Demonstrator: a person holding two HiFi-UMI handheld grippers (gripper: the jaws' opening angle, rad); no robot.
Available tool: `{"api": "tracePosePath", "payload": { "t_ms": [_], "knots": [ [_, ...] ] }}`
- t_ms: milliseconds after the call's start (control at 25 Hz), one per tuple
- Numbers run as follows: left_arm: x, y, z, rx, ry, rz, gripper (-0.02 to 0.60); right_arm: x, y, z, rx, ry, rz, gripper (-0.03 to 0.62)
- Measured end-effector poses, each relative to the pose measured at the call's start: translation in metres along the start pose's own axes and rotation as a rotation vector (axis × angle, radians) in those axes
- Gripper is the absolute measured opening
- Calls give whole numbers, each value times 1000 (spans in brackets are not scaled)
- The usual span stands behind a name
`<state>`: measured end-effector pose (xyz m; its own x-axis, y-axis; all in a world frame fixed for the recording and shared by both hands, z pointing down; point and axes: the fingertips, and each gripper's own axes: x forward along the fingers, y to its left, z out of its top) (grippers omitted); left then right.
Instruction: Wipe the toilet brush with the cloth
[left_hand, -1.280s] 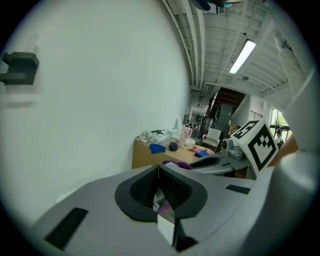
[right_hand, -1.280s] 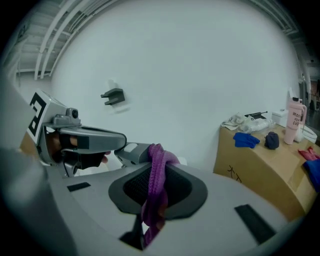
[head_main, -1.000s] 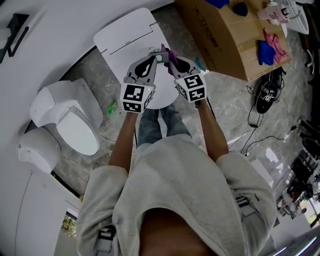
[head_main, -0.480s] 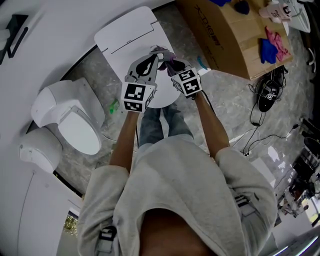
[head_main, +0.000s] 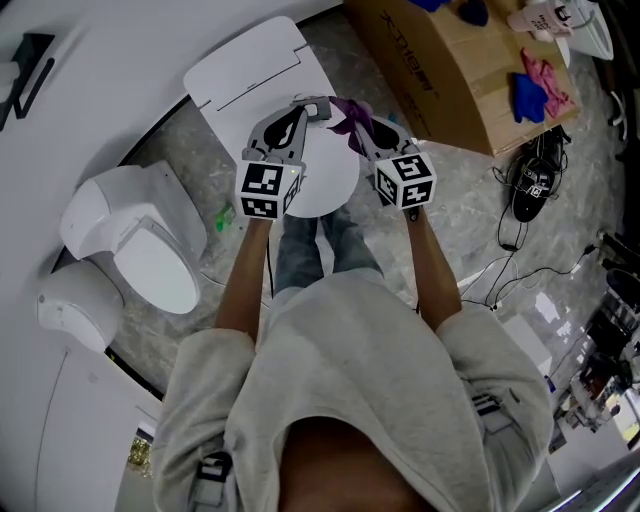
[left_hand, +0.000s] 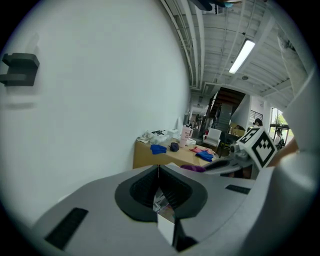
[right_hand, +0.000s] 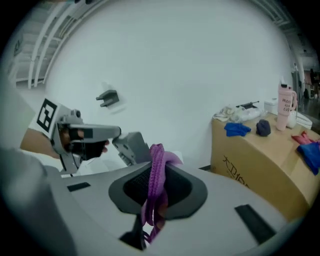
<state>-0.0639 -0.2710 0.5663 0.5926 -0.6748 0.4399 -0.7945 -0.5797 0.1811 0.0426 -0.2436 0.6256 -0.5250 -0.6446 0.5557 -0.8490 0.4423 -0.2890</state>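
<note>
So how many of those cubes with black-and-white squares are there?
2. One cube is on the left gripper; the other cube is on the right gripper, which pinches the purple cloth. No more seem hidden.

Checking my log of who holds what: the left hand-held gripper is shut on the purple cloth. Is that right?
Not quite. The purple cloth is pinched in the right hand-held gripper, not the left. The right gripper view shows it hanging between that gripper's shut jaws. The left hand-held gripper is shut on a white piece instead, as the left gripper view shows.
</note>
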Motion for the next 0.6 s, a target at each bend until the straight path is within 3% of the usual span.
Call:
{"api": "tracePosePath", "payload": {
  "t_ms": [320,600],
  "knots": [
    [1,1,1,10,1,1,21,-51,31,92,-92,-221,79,64],
    [1,0,1,18,1,1,21,-37,58,104,-76,-247,169,64]
  ]
}}
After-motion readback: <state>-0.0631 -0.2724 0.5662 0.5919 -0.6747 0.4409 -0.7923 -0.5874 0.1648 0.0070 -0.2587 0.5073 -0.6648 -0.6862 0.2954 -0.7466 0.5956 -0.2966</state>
